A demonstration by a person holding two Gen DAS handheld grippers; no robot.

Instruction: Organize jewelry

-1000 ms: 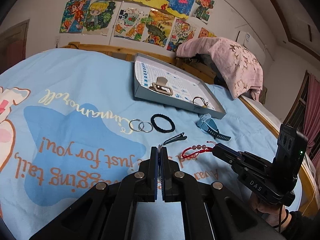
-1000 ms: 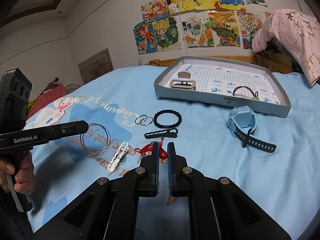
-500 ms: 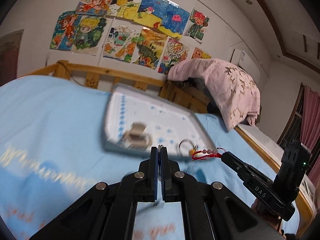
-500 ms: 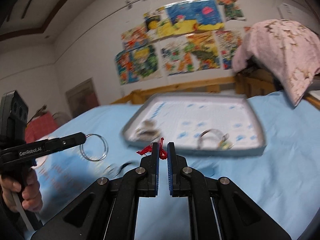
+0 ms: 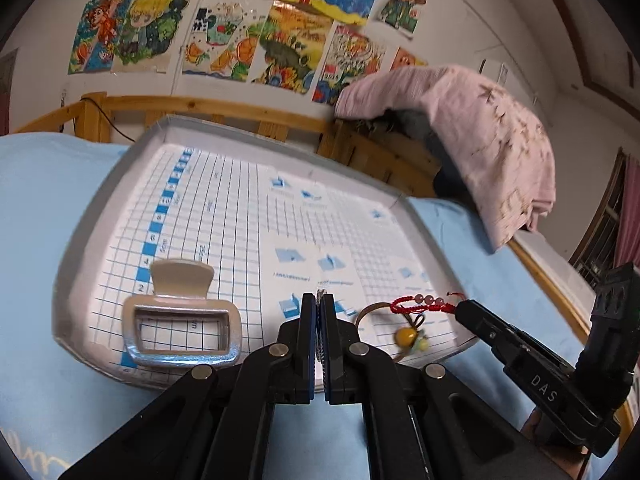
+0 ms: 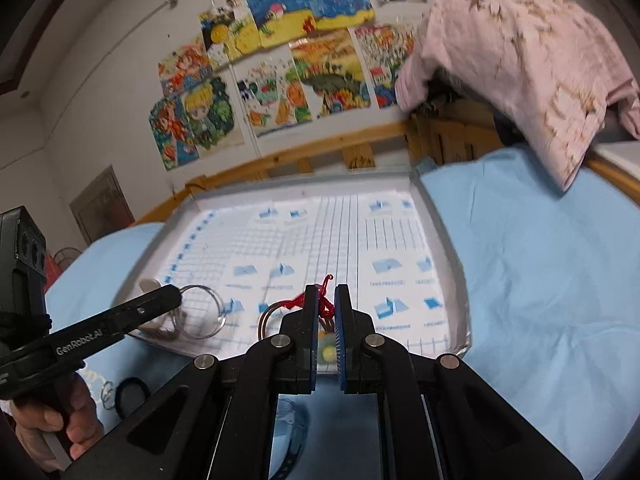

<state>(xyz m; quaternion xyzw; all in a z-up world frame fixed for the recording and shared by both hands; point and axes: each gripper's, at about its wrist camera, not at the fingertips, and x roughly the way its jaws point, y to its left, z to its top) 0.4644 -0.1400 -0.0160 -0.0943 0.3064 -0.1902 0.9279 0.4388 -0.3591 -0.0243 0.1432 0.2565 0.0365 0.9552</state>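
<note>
We hold both grippers over the tray for release: left gripper clamps the rings, right gripper clamps the bracelet.

Colourful children's drawings cover the white wall above a wooden bed rail, where a pink blanket hangs over light-blue bedding.
</note>
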